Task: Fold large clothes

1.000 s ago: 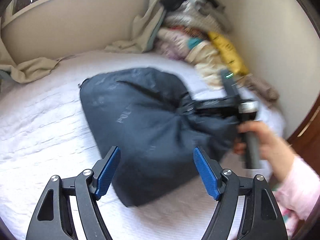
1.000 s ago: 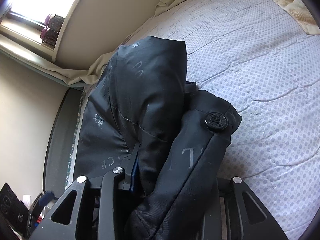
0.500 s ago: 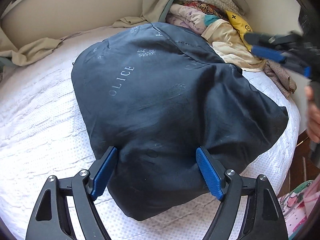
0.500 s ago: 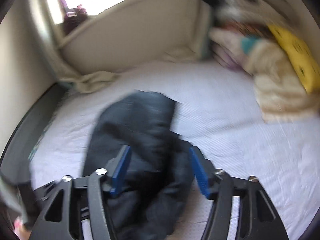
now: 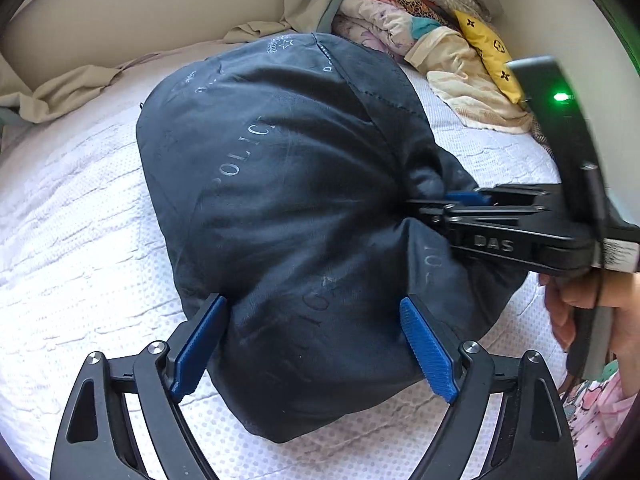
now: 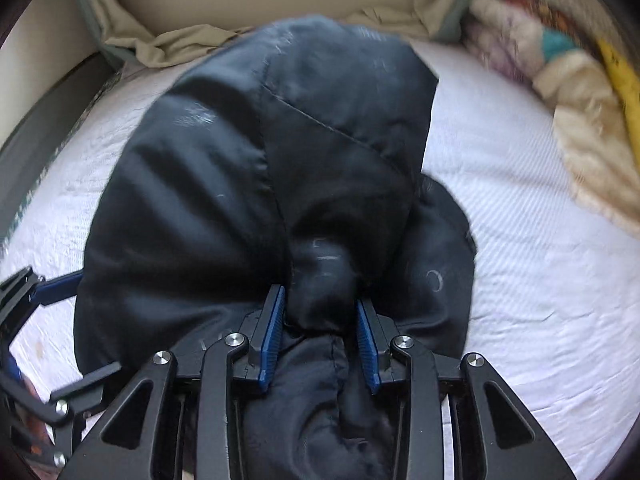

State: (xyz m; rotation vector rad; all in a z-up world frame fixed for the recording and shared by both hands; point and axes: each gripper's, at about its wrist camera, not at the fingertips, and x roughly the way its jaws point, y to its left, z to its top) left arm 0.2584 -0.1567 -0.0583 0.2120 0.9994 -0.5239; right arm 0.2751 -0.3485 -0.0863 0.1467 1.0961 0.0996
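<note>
A dark navy puffy jacket (image 5: 288, 200) with pale lettering lies bunched on the white bed; it also fills the right wrist view (image 6: 272, 168). My left gripper (image 5: 316, 344) is open, its blue pads straddling the jacket's near edge. My right gripper (image 6: 320, 332) is shut on a thick fold of the jacket at its near edge. In the left wrist view it (image 5: 452, 204) comes in from the right and pinches the jacket's right side. The left gripper (image 6: 36, 292) shows at the left edge of the right wrist view.
The white quilted mattress (image 5: 80, 240) carries a pile of mixed clothes and a yellow cushion (image 5: 488, 56) at the back right. A beige sheet (image 5: 72, 92) is bunched along the padded headboard. A person's hand (image 5: 592, 304) holds the right gripper's handle.
The right gripper let go of the jacket, swung away open, then came back and closed on a fold at its right side. The jacket spread out wider. The left gripper moved closer, staying open.
</note>
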